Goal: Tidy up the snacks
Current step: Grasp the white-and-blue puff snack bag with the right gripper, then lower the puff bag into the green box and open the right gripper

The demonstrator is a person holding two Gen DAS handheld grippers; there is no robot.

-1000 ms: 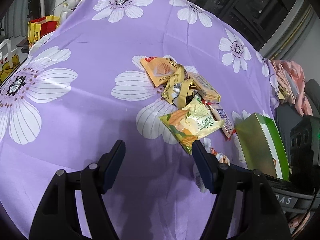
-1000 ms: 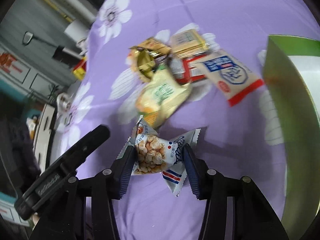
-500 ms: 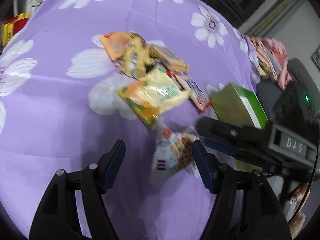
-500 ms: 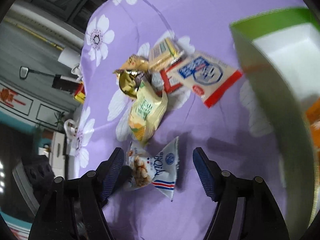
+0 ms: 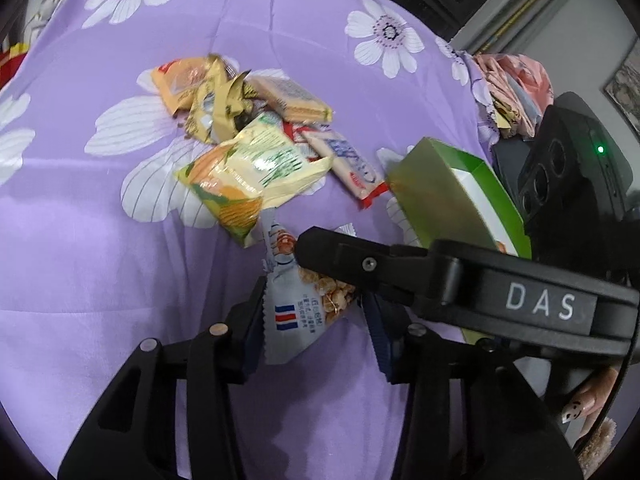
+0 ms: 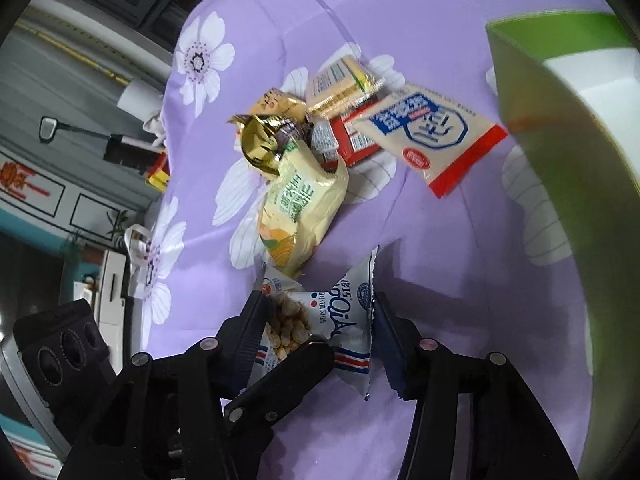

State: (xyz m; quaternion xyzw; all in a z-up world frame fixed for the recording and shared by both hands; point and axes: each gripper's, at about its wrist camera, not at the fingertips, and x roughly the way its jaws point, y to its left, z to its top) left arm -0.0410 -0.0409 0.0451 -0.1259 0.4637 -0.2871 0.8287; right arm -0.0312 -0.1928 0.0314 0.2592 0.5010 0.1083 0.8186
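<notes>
1. An open green cardboard box with a white inside (image 5: 460, 200) lies at the right of the purple flowered cloth (image 5: 100, 260) that covers the bench. Its contents are mostly hidden; only a scrap of orange shows at the near end in the left wrist view.
2. A loose heap of snack packets lies near the box on the cloth: a pale yellow-green corn-print bag (image 6: 300, 208), a crumpled gold foil wrapper (image 6: 260, 144), a cream wafer pack (image 6: 340, 80), a flat white sachet with blue print and red edge (image 6: 428, 132), and an orange packet (image 5: 180, 80).
3. A small white packet with a blue-white-red stripe and a puffed-snack picture (image 5: 296, 312) sits nearest, just below the corn-print bag.
4. The left tongs (image 5: 316, 320) have just been closing; the jaws stand partly open and press the packet's two sides.
5. The right tongs (image 6: 316, 320) have also just been closing and grip the same packet from the other side, one of the left tongs' fingers crossing in front of it.
</notes>
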